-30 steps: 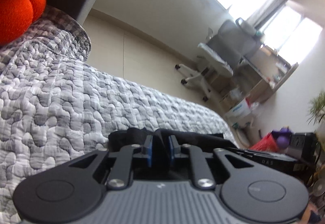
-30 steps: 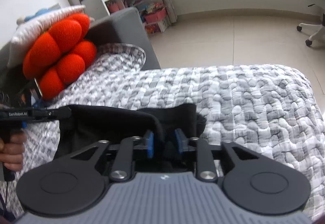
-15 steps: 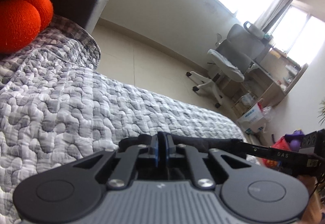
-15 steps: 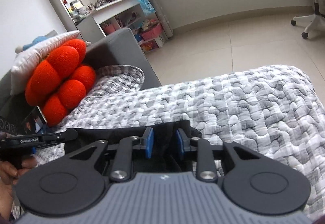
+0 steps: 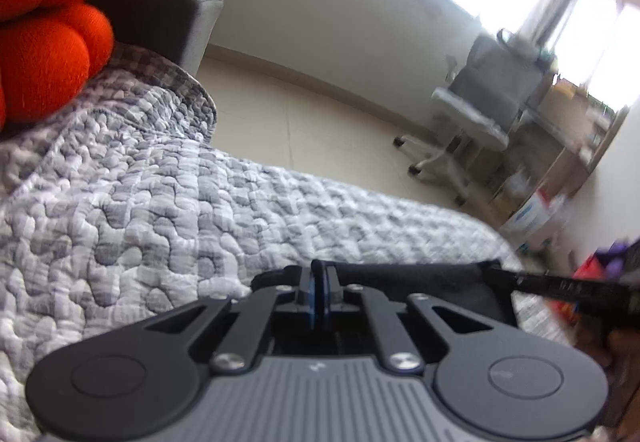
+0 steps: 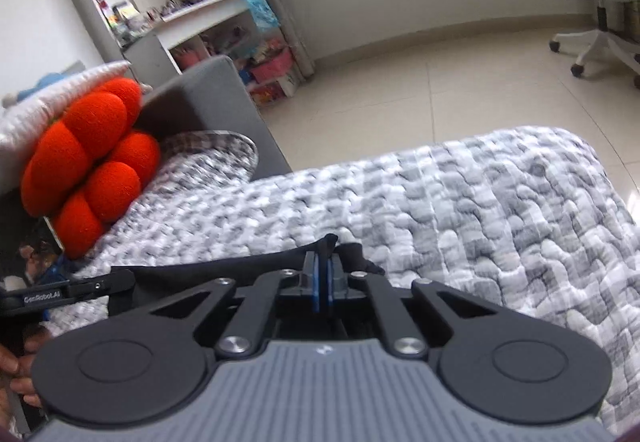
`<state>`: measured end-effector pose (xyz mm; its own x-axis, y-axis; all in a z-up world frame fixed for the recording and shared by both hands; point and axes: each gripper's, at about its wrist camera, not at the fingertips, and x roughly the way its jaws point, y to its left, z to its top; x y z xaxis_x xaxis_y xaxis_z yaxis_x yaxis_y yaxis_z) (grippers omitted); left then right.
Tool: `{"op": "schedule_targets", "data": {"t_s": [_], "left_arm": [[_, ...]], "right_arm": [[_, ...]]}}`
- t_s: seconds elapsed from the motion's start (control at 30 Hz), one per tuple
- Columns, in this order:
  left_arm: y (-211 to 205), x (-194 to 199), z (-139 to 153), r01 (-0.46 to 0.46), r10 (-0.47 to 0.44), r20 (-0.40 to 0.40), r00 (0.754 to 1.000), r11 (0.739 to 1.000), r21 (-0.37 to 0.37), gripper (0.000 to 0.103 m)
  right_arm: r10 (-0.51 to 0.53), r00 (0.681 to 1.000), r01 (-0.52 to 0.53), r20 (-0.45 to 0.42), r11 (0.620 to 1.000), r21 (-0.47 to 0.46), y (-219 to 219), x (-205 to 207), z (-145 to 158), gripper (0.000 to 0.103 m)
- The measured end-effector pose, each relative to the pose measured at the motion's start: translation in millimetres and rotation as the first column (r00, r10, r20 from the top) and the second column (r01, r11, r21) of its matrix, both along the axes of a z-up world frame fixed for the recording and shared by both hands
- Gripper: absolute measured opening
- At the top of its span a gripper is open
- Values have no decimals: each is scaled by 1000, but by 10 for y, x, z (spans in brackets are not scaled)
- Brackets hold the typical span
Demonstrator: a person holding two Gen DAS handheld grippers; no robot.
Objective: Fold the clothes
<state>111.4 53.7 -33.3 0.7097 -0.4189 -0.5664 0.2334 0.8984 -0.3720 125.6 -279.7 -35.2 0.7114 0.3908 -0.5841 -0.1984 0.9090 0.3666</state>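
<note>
Step in hand: both grippers have just pinched one edge of the black garment [image 6: 224,266], which lies on the quilt [image 6: 480,201] at its near side, stretched between the two tools.

Left gripper [image 5: 319,292]: jaws have just been closing and are now fully together, blue pads clamped on a thin ridge of black cloth. Right gripper [image 6: 321,282]: same, the jaws have just been closing, with a small peak of fabric poking up from between the pads.

The edge looks taut from one gripper to the other, so this reads as an early fold, grip secured.

Next move likely calls for lifting both corners together, keeping the tension even, and carrying the edge across the rest of the garment before letting go. Uneven lift would skew the fold.

Materials:
- garment: thin, limp, matte black knit
- quilt: grey-and-white, puffy stitched pattern, soft, may drag on the cloth
- orange cushion [image 6: 92,157]: bulbous, fuzzy, well apart from the garment
</note>
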Motion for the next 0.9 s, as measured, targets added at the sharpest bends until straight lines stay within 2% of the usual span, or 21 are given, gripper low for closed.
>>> {"op": "schedule_targets", "data": {"t_s": [0.23, 0.37, 0.5, 0.67, 0.77, 0.9], "left_arm": [[43, 39, -41, -27, 26, -23, 999, 1000, -17, 6], [12, 21, -44, -35, 35, -10, 999, 999, 7, 9], [-27, 3, -28, -43, 43, 6, 999, 999, 29, 9], [-145, -44, 24, -68, 61, 74, 995, 993, 95, 6], [-183, -18, -25, -72, 65, 61, 996, 990, 119, 5], [-177, -31, -7, -78, 70, 75, 995, 991, 112, 5]], "right_arm": [[-27, 999, 28, 17, 999, -18, 68, 13, -5, 5], [-30, 999, 31, 19, 997, -72, 136, 10, -32, 5], [-46, 998, 48, 34, 996, -69, 146, -7, -6, 5], [-60, 997, 66, 49, 992, -108, 209, -4, -11, 5], [-64, 996, 71, 59, 989, -126, 239, -3, -23, 4], [-82, 991, 94, 104, 988, -119, 259, -43, 51, 4]]}}
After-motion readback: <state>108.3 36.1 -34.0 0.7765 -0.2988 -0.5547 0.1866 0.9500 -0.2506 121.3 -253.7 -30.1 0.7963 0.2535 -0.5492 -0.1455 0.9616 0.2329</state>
